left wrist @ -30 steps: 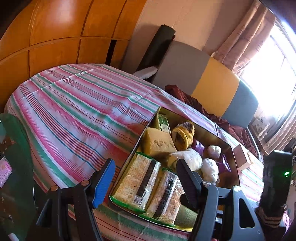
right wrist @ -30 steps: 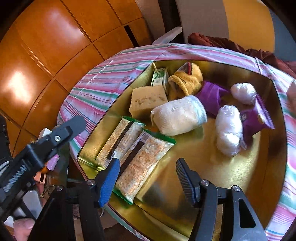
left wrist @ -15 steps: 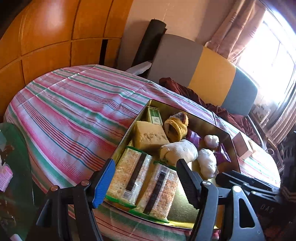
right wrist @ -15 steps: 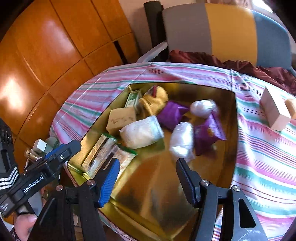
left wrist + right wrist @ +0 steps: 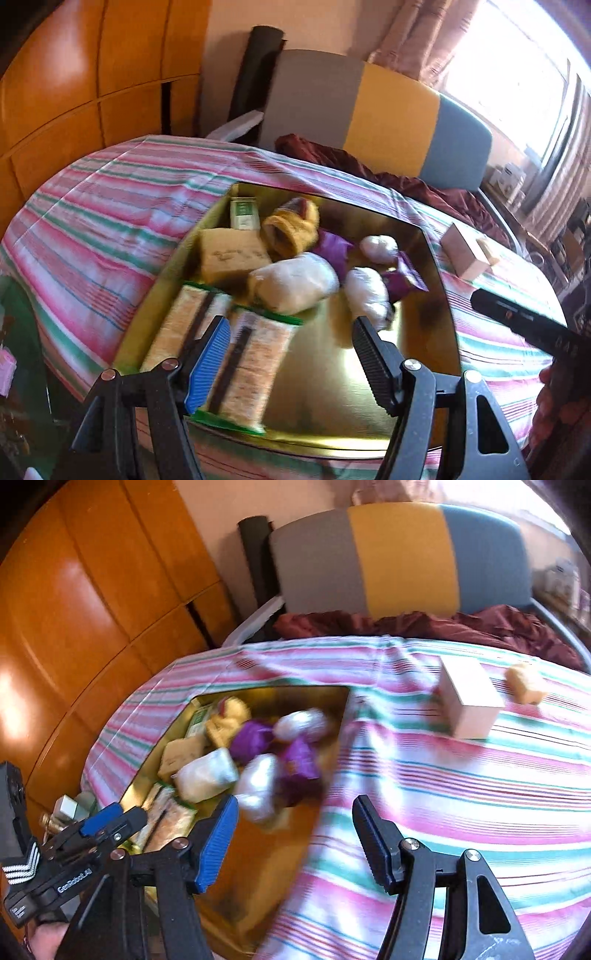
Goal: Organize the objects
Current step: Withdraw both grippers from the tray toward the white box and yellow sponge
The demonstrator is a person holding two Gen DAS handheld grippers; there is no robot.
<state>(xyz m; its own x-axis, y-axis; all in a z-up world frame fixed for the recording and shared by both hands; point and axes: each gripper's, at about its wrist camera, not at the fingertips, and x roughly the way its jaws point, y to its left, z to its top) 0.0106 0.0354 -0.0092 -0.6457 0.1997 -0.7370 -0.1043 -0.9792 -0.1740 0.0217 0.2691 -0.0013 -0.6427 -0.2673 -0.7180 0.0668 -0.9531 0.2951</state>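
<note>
Your right hand-held gripper [image 5: 293,832] is swinging away from the gold tray [image 5: 258,878] toward the striped tabletop [image 5: 461,794], jaws parted, holding nothing. Your left hand-held gripper [image 5: 290,354] is hovering over the tray's cracker packs [image 5: 255,362], likewise parted and empty.

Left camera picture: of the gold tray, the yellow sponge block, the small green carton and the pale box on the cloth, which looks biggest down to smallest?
1. Gold tray
2. Yellow sponge block
3. Pale box
4. Green carton

The carton lies farthest away, so it may look smaller than it is.

tray: gold tray [image 5: 436,332] on striped tabletop [image 5: 110,221]
contents: two cracker packs [image 5: 221,332], sponge [image 5: 231,254], white rolls, purple packets
left gripper [image 5: 290,349]: jaws apart, empty, above tray
beside tray: pink box [image 5: 463,251]
</note>
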